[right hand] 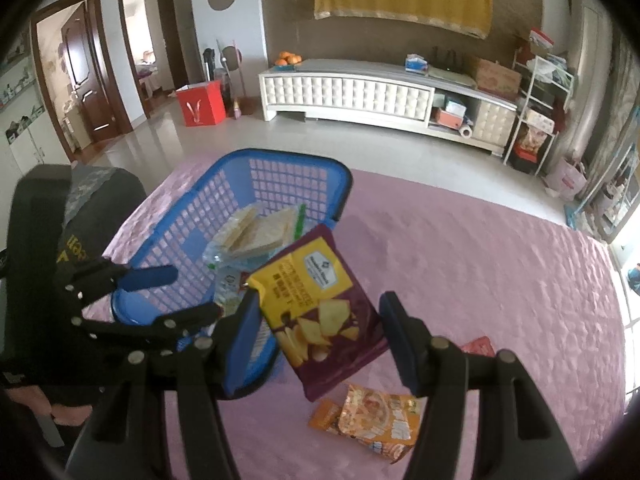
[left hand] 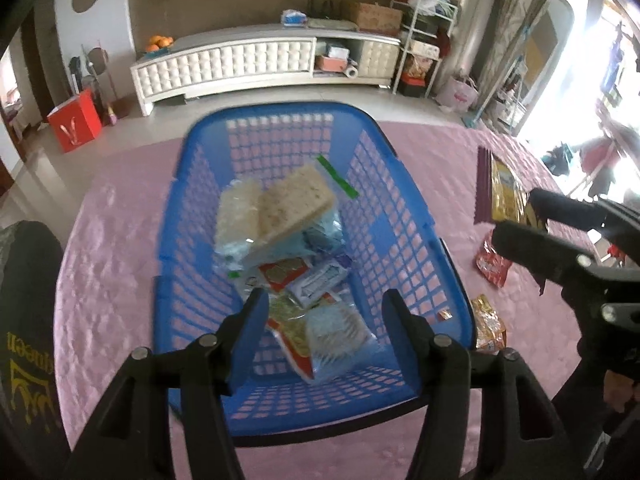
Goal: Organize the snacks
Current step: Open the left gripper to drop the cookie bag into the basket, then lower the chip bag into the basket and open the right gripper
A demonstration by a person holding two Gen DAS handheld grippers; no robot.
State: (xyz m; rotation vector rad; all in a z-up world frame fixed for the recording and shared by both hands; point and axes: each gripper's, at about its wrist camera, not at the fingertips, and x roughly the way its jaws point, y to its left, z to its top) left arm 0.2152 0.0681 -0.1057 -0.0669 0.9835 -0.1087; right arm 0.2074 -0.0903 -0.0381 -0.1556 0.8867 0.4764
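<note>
Left wrist view: the left gripper (left hand: 324, 320) is held over the near end of a blue plastic basket (left hand: 404, 216), fingers parted, nothing between them. Packaged snacks are piled inside the basket, with a bagged stack of rice crackers (left hand: 292, 204) on top. Right wrist view: a purple-and-yellow chip bag (right hand: 320, 312) hangs between the spread fingers of the right gripper (right hand: 316, 340), just beside the basket's rim; a firm grip cannot be confirmed. An orange snack packet (right hand: 376, 416) lies below on the pink tablecloth (right hand: 500, 272).
</note>
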